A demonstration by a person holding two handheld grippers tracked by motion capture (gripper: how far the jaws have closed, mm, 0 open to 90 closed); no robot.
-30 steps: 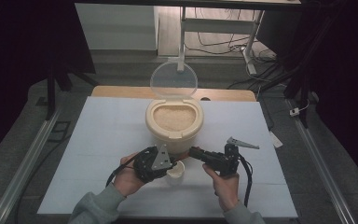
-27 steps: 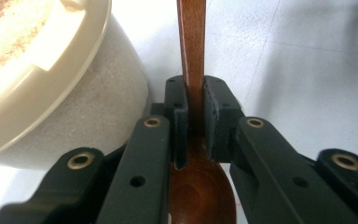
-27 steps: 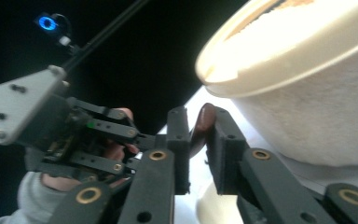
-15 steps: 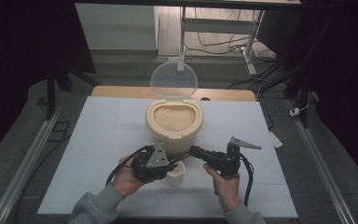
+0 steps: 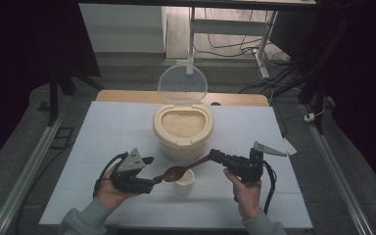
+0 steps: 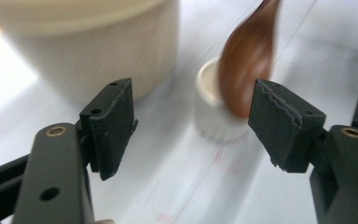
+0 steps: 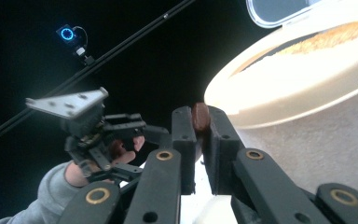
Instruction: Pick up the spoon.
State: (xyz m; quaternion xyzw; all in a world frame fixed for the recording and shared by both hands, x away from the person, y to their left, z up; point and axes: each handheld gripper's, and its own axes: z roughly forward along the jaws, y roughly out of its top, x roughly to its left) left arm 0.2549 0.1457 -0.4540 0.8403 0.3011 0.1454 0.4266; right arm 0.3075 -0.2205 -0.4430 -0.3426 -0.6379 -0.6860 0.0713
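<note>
High view is showing bare table [image 5: 103, 127] stretching wide to the outer side of the left gripper [image 5: 149, 172], whose jaws have just been opening and are standing apart with nothing pinched. Ahead of both grippers, a cream bin [image 5: 183, 134] is sitting with its clear lid [image 5: 182, 84] up and rice [image 5: 182, 124] inside. The right gripper [image 5: 214, 155] is clamping a brown spoon [image 5: 182, 170] by the handle, its glossy bowl hanging over the small white cup [image 5: 184, 182] between the two grippers.
</note>
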